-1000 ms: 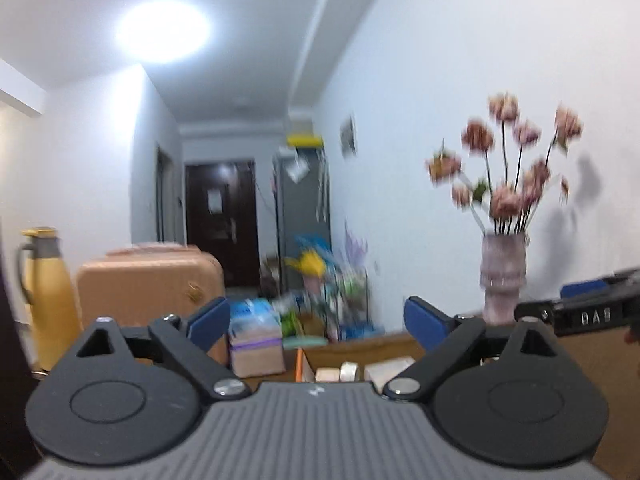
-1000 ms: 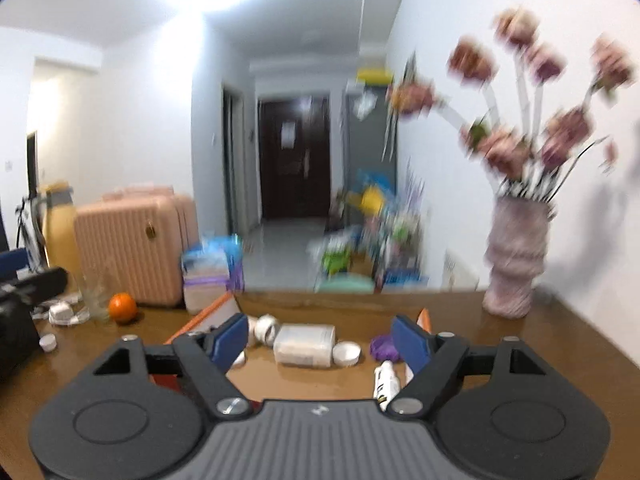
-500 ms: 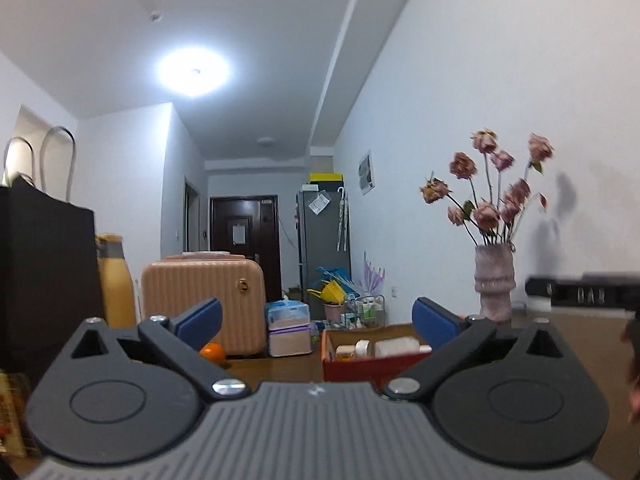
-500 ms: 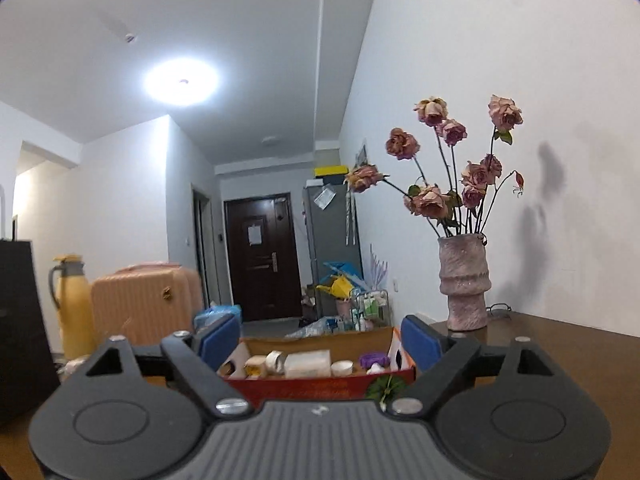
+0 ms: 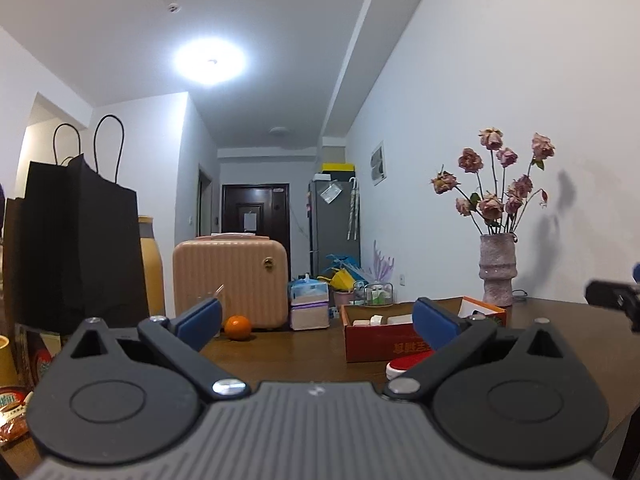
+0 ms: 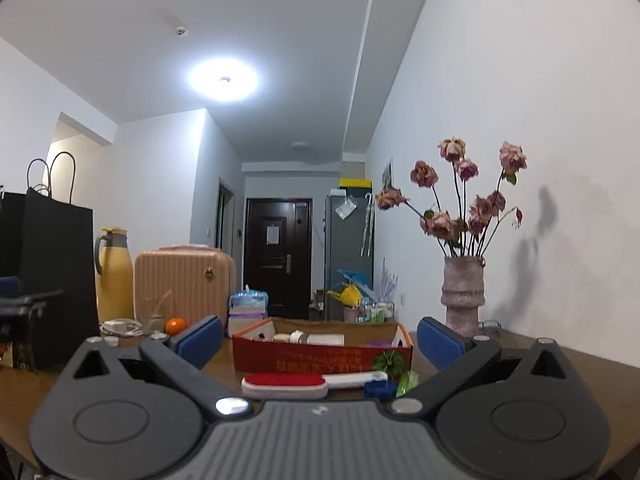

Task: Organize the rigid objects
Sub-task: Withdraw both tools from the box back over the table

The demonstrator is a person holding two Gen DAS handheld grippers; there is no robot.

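A red cardboard box (image 6: 320, 354) with several small white items inside stands on the wooden table (image 6: 224, 364); it also shows in the left wrist view (image 5: 380, 344). In front of it lie a red and white lint brush (image 6: 304, 385), a small blue piece (image 6: 376, 389) and a green item (image 6: 390, 362). My right gripper (image 6: 320, 336) is open and empty, low over the table, short of the brush. My left gripper (image 5: 316, 318) is open and empty, left of the box. The brush's red end (image 5: 408, 364) shows by its right finger.
A vase of dried flowers (image 6: 464, 292) stands at the right by the wall. A peach suitcase (image 5: 232, 280), an orange (image 5: 237, 326), a tissue pack (image 5: 309, 304), a yellow jug (image 6: 114, 276) and a black paper bag (image 5: 76, 240) stand at the left and back.
Both grippers have dropped low and pulled back from the box, so the views went from looking down into it to seeing it from the side. Both stayed open.
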